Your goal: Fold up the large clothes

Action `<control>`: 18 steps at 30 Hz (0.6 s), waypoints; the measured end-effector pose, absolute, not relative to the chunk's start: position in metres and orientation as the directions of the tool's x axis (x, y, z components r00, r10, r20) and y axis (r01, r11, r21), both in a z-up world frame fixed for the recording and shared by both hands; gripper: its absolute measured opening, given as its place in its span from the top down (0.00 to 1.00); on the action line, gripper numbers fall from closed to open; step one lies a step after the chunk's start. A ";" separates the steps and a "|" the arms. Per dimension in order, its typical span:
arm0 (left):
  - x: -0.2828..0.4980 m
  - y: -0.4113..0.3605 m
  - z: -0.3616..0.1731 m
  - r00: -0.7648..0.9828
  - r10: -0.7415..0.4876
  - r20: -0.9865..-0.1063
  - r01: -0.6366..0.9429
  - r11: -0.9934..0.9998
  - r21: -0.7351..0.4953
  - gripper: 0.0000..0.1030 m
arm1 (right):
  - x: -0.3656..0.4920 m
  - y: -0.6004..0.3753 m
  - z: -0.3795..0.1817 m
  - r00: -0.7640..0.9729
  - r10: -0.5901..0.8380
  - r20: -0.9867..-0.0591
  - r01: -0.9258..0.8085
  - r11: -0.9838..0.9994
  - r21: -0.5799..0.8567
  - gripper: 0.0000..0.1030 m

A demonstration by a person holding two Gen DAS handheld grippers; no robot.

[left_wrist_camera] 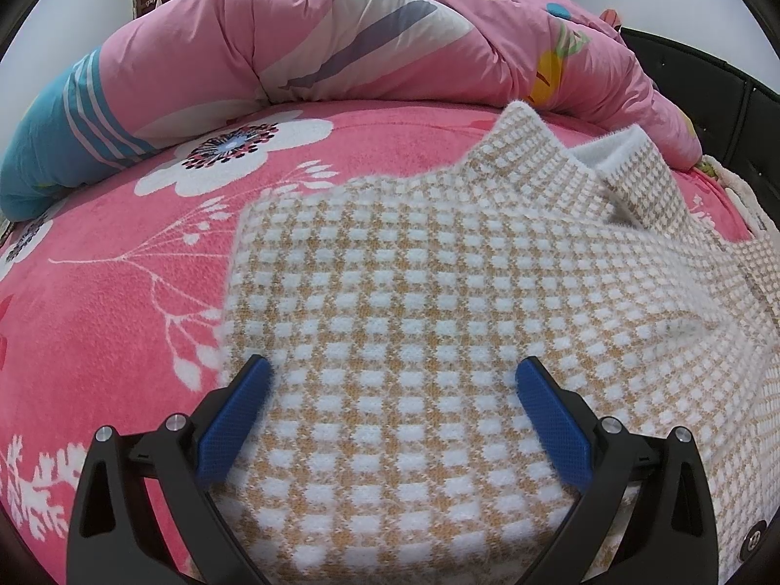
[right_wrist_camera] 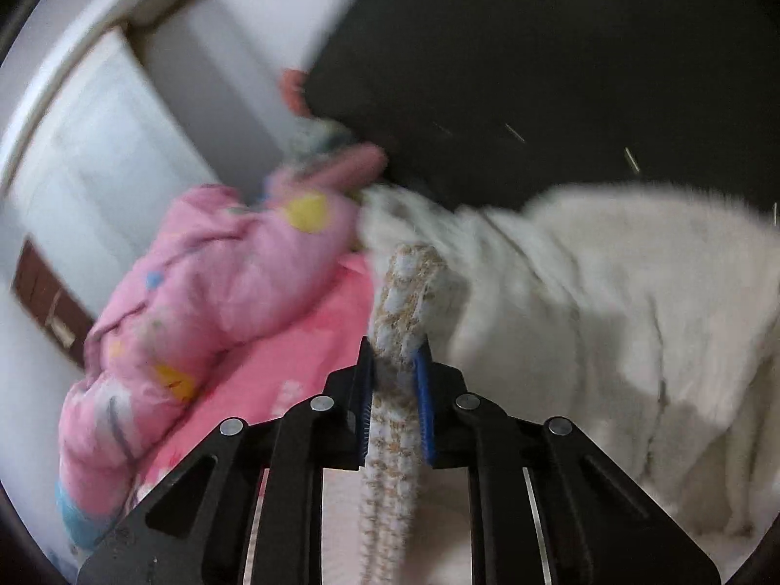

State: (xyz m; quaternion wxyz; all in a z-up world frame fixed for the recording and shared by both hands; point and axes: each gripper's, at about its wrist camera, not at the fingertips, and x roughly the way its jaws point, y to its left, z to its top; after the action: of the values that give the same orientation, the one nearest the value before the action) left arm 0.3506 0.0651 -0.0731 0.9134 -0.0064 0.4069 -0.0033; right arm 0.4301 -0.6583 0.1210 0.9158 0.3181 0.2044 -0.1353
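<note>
A tan-and-white checked knit garment (left_wrist_camera: 414,292) lies spread on the pink flowered bed cover (left_wrist_camera: 122,268), its far right part raised in loose folds. My left gripper (left_wrist_camera: 390,380) stands open low over the near part of the garment, blue pads wide apart with cloth under them, not pinched. In the blurred right wrist view my right gripper (right_wrist_camera: 396,356) is shut on a doubled edge of the same checked garment (right_wrist_camera: 404,292), which rises beyond the blue pads and hangs down below them.
A rolled pink quilt (left_wrist_camera: 365,39) with a blue striped end lies along the far side of the bed. A fluffy white blanket (right_wrist_camera: 609,292) fills the right of the right wrist view. A black headboard (right_wrist_camera: 536,73) stands behind it.
</note>
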 end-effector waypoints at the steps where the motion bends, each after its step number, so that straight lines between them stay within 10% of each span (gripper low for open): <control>1: 0.351 0.066 -0.072 0.671 -0.016 -0.741 0.002 1.000 -0.020 0.05 | 0.427 -0.647 0.136 0.891 -0.115 -0.439 0.355 0.780 0.515 0.87; 9: 0.351 0.076 -0.061 0.714 -0.092 -0.694 0.011 0.993 -0.120 0.05 | 0.422 -0.497 0.248 0.949 0.009 -0.314 0.110 0.927 0.360 0.88; 18: 0.334 0.103 -0.018 0.738 -0.264 -0.621 0.085 0.949 -0.302 0.05 | 0.454 -0.284 0.235 0.859 0.381 -0.342 -0.275 0.906 0.321 0.89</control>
State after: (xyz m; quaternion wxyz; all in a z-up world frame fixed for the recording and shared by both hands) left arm 0.3335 0.1029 -0.0176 0.9234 -0.1278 0.3494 -0.0946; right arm 0.4544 -0.2839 0.2354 0.9550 0.1317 0.2028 0.1718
